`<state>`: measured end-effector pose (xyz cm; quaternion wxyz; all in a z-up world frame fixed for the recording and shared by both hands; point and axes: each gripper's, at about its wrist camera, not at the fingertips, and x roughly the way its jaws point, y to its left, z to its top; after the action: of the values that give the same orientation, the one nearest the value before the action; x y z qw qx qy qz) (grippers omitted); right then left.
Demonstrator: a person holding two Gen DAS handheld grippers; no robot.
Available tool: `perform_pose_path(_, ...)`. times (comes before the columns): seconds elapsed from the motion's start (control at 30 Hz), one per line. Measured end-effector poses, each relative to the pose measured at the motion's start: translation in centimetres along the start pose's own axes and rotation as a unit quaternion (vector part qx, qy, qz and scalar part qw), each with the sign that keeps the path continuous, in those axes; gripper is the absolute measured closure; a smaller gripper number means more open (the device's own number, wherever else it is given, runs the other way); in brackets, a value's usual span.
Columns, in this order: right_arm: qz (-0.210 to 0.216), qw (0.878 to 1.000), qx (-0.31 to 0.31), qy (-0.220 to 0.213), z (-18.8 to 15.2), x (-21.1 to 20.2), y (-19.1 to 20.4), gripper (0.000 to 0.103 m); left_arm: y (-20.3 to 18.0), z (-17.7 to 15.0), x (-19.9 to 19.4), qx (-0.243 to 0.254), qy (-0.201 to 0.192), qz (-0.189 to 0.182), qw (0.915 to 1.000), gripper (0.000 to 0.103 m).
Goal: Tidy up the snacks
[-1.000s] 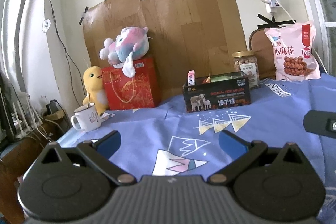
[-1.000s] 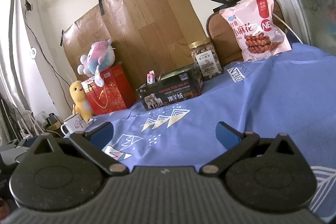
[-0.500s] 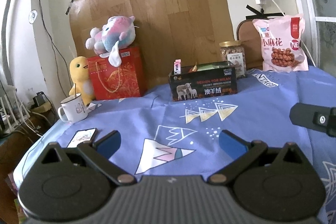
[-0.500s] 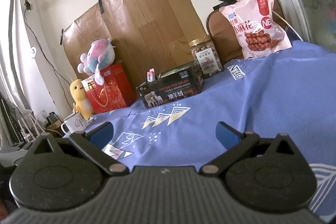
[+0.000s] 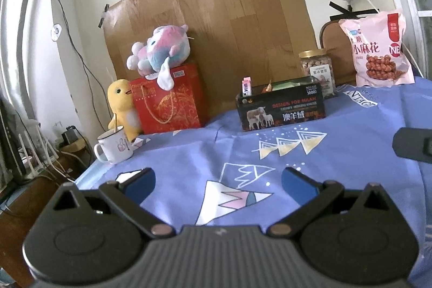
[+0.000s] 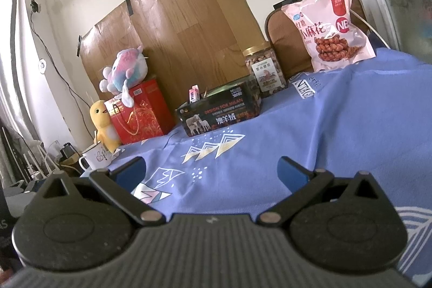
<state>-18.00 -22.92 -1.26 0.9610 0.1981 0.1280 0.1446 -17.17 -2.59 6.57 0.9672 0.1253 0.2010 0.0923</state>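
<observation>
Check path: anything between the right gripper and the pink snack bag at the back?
Nothing visible. The right gripper, jaws open, faces bare blue tablecloth up to the pink snack bag. The nut jar and black box sit left of that line.

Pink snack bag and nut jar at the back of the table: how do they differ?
The pink snack bag is a soft, opaque pouch leaning back against the chair; the nut jar is a rigid clear container standing upright, with a gold lid. The bag is taller and wider, and sits farther right. The jar stands right behind the dark box. Both are closed and untouched.
</observation>
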Motion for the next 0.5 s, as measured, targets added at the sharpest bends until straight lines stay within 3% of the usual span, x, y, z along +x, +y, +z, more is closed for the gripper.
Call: perform_pose_path(0.5, 0.001, 1.000, 0.003, 0.003, -0.20, 0.13, -0.02, 0.000, 0.29, -0.04, 0.04, -0.008, -0.003, 0.003, 1.0000, 0.000)
